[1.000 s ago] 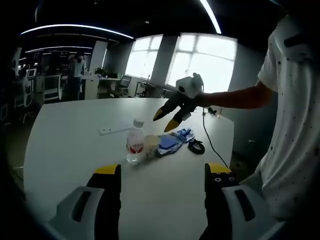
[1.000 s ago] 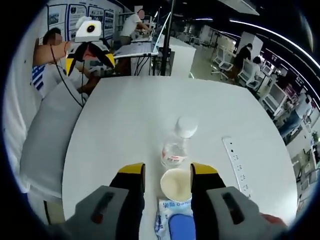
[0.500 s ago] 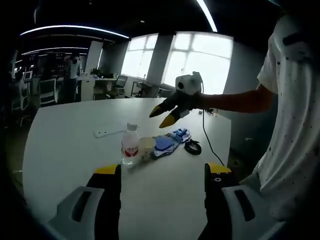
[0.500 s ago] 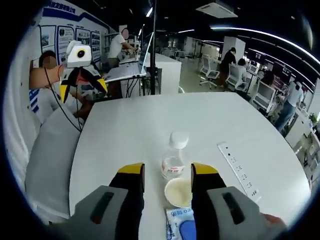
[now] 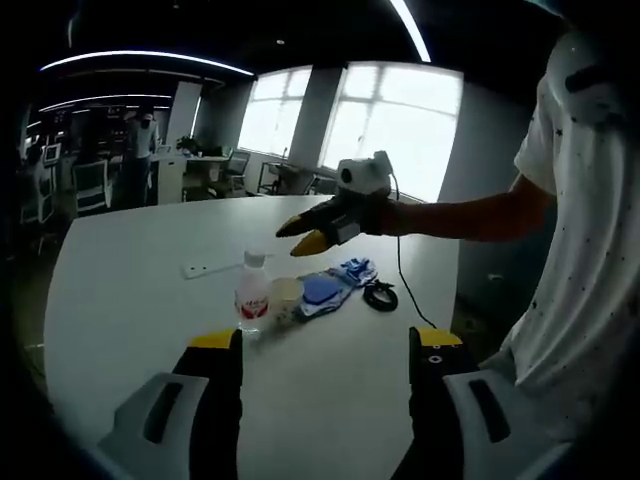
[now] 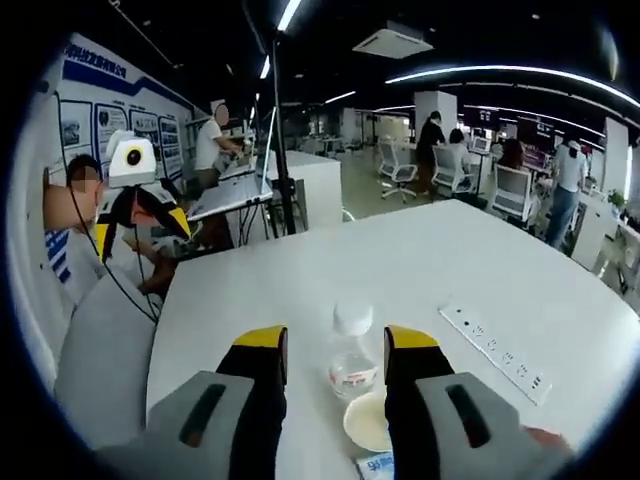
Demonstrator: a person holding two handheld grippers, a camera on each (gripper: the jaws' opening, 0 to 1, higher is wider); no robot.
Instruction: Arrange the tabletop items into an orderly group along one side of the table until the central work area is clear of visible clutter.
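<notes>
White table (image 6: 300, 280) is carrying a loose cluster near one edge: clear plastic bottle (image 6: 352, 352), paper cup (image 6: 367, 420) touching beside it, blue packet (image 5: 322, 290), black cable coil (image 5: 380, 295), and a power strip (image 6: 497, 350) lying apart. Right gripper (image 6: 325, 345) is hovering above the bottle, jaws parted, empty. Left gripper (image 5: 325, 345) is hanging back over bare tabletop, jaws wide, holding nothing. Likely next: taking the bottle. Lower straight down, close on the body below the cap, avoid nudging the cup; the bottle looks light and tippy.
</notes>
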